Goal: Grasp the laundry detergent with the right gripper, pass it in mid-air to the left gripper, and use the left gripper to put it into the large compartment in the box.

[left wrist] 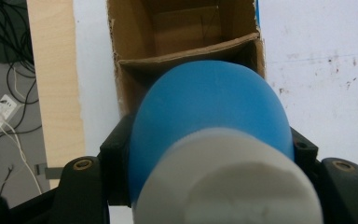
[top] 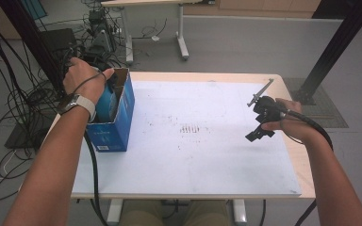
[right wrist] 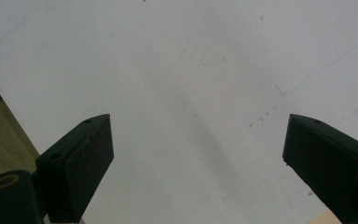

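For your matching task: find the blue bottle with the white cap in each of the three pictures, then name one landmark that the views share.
High view: the blue bottle is at the left, under the left hand, going into the blue box.
Left gripper view: centre and bottom, white cap nearest the camera, clamped between the black jaws above the box's cardboard compartments.
Right gripper view: not in it.
Shared landmark: the white table mat.

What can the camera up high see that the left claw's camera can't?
The high view takes in the person's forearms, the right claw open over the white table sheet, the blue outside of the box, and the cables on the floor. The left claw view looks close up at the blue bottle, its white cap, and the cardboard divider inside the box. Both share the bottle, the box and the white table sheet.
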Motion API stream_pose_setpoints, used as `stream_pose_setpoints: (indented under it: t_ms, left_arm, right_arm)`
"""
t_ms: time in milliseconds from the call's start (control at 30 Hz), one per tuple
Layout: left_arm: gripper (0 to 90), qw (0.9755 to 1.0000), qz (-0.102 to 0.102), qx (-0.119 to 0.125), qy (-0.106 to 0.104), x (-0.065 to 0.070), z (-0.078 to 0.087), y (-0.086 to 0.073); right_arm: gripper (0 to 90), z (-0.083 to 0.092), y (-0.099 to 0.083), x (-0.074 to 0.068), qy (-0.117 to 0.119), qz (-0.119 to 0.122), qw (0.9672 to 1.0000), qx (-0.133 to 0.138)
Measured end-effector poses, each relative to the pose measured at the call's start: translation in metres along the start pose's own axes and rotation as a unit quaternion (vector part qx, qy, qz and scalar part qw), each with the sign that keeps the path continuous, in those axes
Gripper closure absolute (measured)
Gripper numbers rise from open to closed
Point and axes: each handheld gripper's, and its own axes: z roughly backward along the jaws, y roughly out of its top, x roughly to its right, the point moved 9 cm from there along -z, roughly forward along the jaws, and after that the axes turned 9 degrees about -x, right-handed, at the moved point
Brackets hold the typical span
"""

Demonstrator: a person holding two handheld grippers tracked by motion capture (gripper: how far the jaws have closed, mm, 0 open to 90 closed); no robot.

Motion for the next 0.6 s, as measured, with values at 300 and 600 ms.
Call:
stream_pose_setpoints:
  t_ms: [300,600]
  left_arm:
    - [37.8,1.0000,-0.002,-0.001,0.007,-0.002,-0.009,0.001]
    - [37.8,1.0000,-0.003,0.005,0.007,-0.002,-0.013,0.001]
  right_arm:
    - [8.5,-0.004,-0.001,0.000,0.004,-0.002,1.0000,-0.002]
    - [8.4,-0.004,-0.001,0.001,0.005,-0.003,1.0000,-0.003]
